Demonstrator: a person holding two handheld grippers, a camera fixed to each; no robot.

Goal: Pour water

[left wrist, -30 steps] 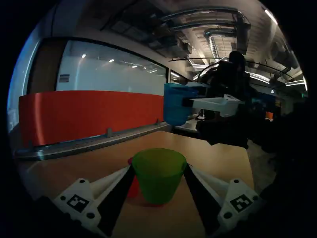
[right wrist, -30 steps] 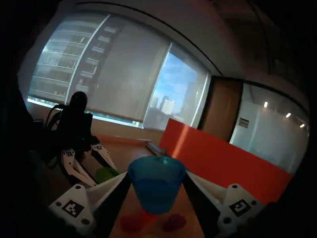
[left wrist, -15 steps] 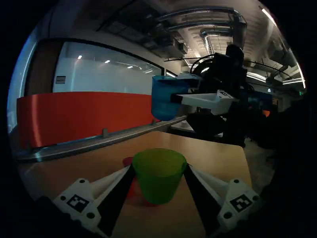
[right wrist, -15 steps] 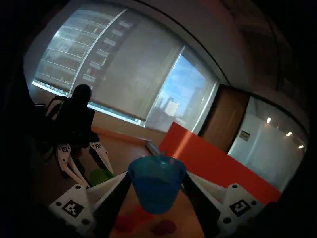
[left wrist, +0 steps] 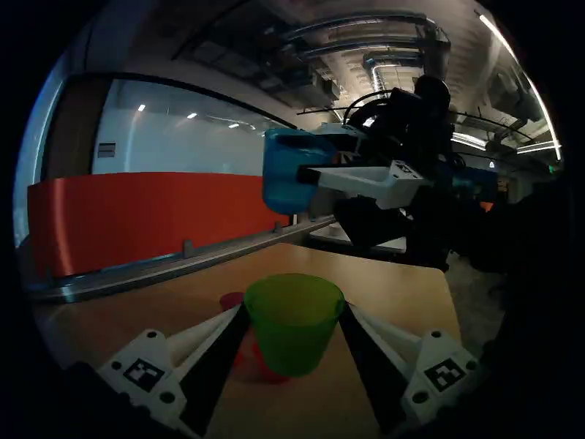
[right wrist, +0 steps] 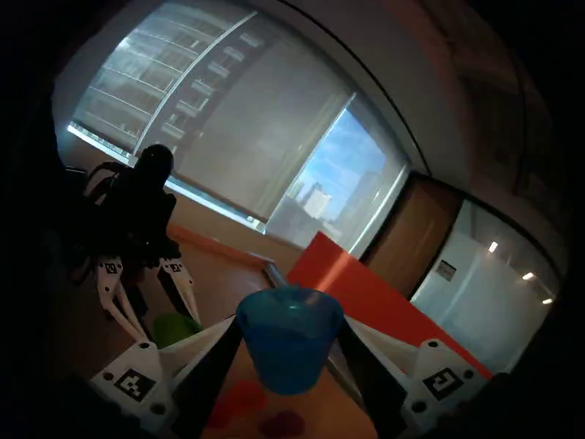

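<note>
**A:** Left gripper view first. What did the left gripper (left wrist: 292, 311) have?

**B:** The green cup (left wrist: 294, 329). The fingers were closed to the cup's width, one against each side of the wall just below the rim. The cup stood upright, low over the table (left wrist: 398, 278), though I couldn't tell if its base touched. A red piece (left wrist: 232, 300) lay just behind it.

**A:** And farther off?

**B:** The right gripper (left wrist: 296, 174) held the blue cup (left wrist: 281, 186) well above the table, higher than the green cup and off to its far side. It was close to upright, with nothing spilling.

**A:** Right gripper view?

**B:** The same grip seen from behind. Both fingers pinched the blue cup at mid-wall, with its mouth facing the camera. The inside was too dark to show the water level. The green cup sat lower left, between the other tool's fingers.

**A:** How would these cups handle?

**B:** They looked like thin, light plastic, and I'd judge them smooth and tapered. Squeeze hard and the wall would flex; squeeze too lightly and the cup could slip down through the fingers. Gripping mid-wall under the rim seemed right. Any water would make the blue cup heavier and prone to slosh, so a slow tilt over the green rim would suit.
</note>
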